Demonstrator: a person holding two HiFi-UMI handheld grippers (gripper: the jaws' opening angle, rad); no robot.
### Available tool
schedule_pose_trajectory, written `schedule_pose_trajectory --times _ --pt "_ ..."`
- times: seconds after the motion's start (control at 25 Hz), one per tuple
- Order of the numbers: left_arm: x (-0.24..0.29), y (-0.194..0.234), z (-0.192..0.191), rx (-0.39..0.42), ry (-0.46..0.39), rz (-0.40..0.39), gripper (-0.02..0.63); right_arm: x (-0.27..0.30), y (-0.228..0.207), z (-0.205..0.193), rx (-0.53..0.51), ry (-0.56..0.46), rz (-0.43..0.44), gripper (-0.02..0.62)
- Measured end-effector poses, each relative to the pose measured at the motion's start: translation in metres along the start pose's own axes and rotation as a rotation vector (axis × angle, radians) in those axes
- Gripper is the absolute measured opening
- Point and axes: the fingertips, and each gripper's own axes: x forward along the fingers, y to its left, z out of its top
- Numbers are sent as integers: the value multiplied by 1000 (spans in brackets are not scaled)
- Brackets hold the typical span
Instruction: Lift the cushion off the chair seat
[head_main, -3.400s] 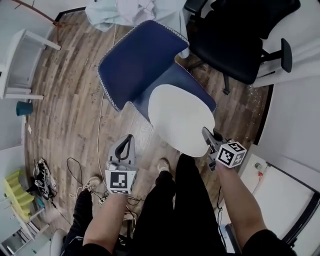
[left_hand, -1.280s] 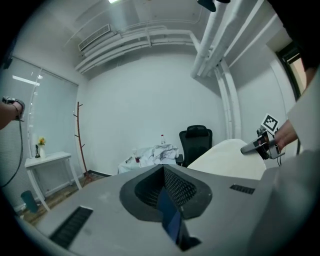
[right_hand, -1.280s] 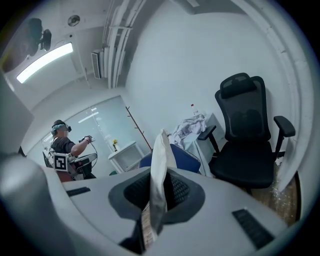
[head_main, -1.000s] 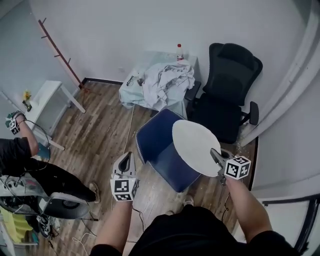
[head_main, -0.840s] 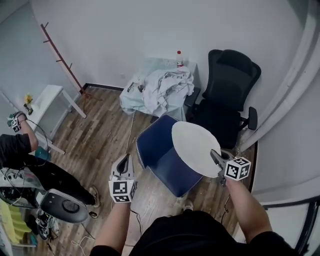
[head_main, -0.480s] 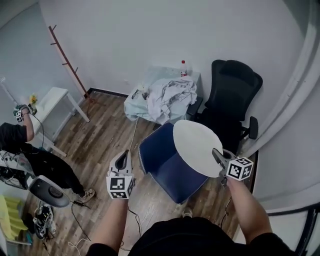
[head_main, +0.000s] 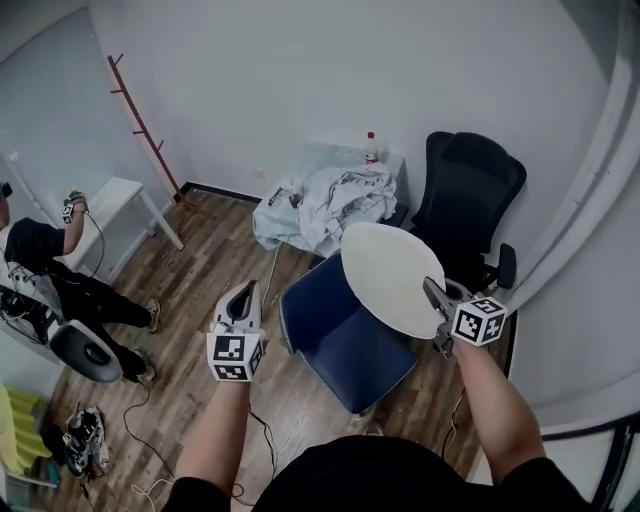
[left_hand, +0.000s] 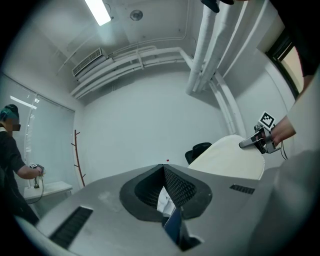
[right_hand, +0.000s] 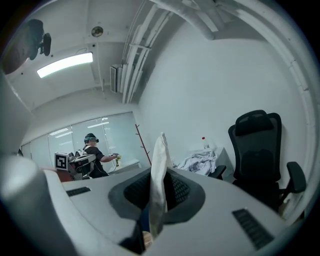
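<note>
risk: the cushion (head_main: 388, 272) is carried by one pinch only. the right gripper (head_main: 430, 292) has its jaws closed down on the rim at the person's end. in the right gripper view the thin edge (right_hand: 159, 172) stands up between the jaws, and the rest of the disc sticks out past them, unsupported. it's a wide floppy pad on a small bite, so i'd expect it to peel out or droop if the wrist rolls or jerks.

second risk: the cushion's far edge sits on the side of the blue chair (head_main: 345, 345) that faces the black office chair (head_main: 478, 195). a swing that way could clip the black chair and lever the pad out of the grip.

the left gripper (head_main: 244, 297) gives no backup. its jaws are closed tip to tip on nothing, out beyond the blue chair's opposite side and well apart from the cushion.

cushion position: tilted, above the blue chair's seat and apparently clear of it, so the lift looks essentially done. a drop now would probably land it back on the blue chair or on the floor beside it.
</note>
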Motion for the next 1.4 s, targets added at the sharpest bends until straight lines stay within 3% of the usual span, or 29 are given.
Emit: schedule_pose_trajectory --times 0.56,1.4 --pt "2 12 24 7 -37 11 5 6 7 38 -38 -68 -8 35" --pt "-26 31 12 13 -23 48 5 17 26 40 4 -108 22 37"
